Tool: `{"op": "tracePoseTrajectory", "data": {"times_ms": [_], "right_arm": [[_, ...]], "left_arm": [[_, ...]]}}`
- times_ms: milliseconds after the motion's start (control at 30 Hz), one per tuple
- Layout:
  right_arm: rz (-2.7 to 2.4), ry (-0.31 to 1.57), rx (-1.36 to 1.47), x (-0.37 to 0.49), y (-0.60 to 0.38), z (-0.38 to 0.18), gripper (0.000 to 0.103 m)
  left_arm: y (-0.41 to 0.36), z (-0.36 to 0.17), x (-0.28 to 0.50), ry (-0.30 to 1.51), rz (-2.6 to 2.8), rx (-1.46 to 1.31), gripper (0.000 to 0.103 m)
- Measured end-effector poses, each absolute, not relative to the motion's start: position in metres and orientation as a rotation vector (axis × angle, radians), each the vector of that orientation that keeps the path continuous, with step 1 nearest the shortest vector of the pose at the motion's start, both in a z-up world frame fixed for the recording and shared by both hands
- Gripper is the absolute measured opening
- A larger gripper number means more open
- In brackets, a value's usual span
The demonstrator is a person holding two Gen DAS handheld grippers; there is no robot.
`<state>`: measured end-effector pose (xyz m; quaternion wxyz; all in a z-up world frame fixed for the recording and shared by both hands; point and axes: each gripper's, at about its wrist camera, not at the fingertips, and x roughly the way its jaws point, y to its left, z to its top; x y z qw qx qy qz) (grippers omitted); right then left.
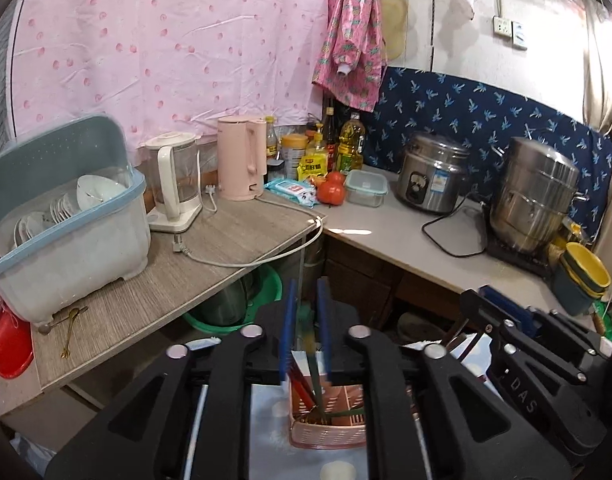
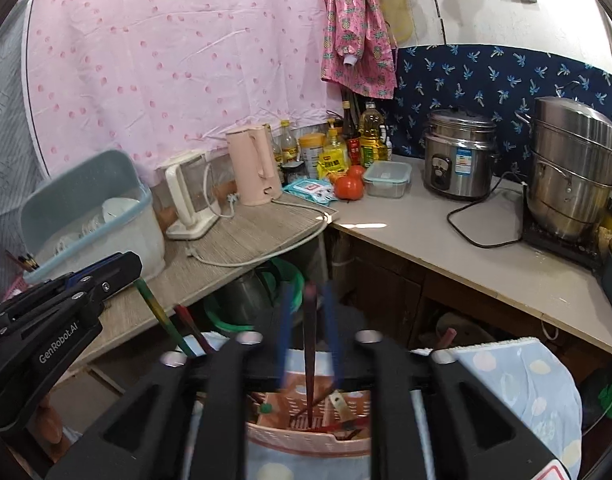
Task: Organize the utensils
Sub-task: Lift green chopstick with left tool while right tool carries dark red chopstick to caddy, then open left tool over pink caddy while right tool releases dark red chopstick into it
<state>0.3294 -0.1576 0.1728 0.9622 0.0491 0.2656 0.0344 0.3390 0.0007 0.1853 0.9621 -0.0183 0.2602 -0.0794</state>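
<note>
A pink slotted utensil basket (image 1: 325, 420) stands on a blue spotted cloth below both grippers; it also shows in the right wrist view (image 2: 306, 436). My left gripper (image 1: 306, 312) is shut on a green chopstick (image 1: 311, 364) whose lower end reaches into the basket beside red ones. My right gripper (image 2: 309, 312) is shut on a dark red chopstick (image 2: 309, 356) that stands upright with its tip in the basket. The left gripper also shows at the left of the right wrist view (image 2: 106, 276), holding the green stick (image 2: 162, 316).
A wooden counter (image 1: 210, 248) carries a blue dish box (image 1: 66, 216), two kettles (image 1: 242, 156) and loose small spoons (image 1: 66, 320). The grey counter (image 2: 445, 236) holds a rice cooker (image 2: 457, 152), steel pot (image 2: 573, 168), tomatoes and bottles. Green basins sit under the counter.
</note>
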Motion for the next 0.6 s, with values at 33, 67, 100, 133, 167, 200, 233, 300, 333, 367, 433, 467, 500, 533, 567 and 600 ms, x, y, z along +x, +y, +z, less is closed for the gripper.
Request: {"op": "tracePoseTrajectory", "data": {"times_ms": [33,67,100,133,167,200,233,300,333,367,433,467,500,533,567,600], "right_arm": [[0.063,0.526,0.095,0.325,-0.157,0.171,0.054],[0.057,0.519,0.091,0.322,-0.158,0.168,0.055],[0.052,0.516,0.082,0.319,-0.157,0.167,0.055],[0.046,0.514,0.068,0.314,-0.156,0.165,0.055],[0.039,0.514,0.06,0.31,-0.155,0.164,0.056],[0.034,0.515,0.058,0.308,-0.155,0.163,0.058],[0.033,0.518,0.058,0.304,-0.155,0.161,0.06],[0.03,0.524,0.057,0.295,-0.154,0.158,0.061],[0.021,0.529,0.052,0.289,-0.154,0.156,0.061],[0.017,0.532,0.05,0.285,-0.154,0.155,0.062],[0.013,0.543,0.056,0.274,-0.154,0.151,0.062],[0.01,0.55,0.058,0.27,-0.155,0.149,0.063],[0.007,0.558,0.059,0.266,-0.155,0.146,0.063],[0.007,0.563,0.06,0.262,-0.155,0.145,0.063],[0.004,0.569,0.06,0.258,-0.155,0.143,0.063],[0.001,0.574,0.058,0.253,-0.154,0.142,0.063]], "left_arm": [[0.0,0.183,0.339,0.524,-0.152,-0.033,0.038],[-0.001,0.181,0.336,0.518,-0.142,-0.029,0.041],[-0.002,0.179,0.333,0.508,-0.133,-0.014,0.042],[-0.004,0.178,0.33,0.506,-0.126,0.003,0.043],[-0.005,0.176,0.329,0.508,-0.122,0.016,0.044],[-0.007,0.174,0.326,0.515,-0.117,0.029,0.045],[-0.007,0.172,0.324,0.52,-0.115,0.033,0.045],[-0.009,0.167,0.318,0.535,-0.116,0.041,0.045],[-0.01,0.164,0.315,0.542,-0.113,0.047,0.046],[-0.011,0.161,0.311,0.55,-0.11,0.054,0.046],[-0.01,0.157,0.304,0.564,-0.11,0.053,0.046],[-0.01,0.155,0.3,0.575,-0.111,0.052,0.046],[-0.01,0.153,0.297,0.581,-0.112,0.053,0.046],[-0.011,0.152,0.293,0.588,-0.111,0.055,0.046],[-0.011,0.15,0.29,0.593,-0.11,0.058,0.046],[-0.012,0.149,0.286,0.597,-0.109,0.064,0.046]]}}
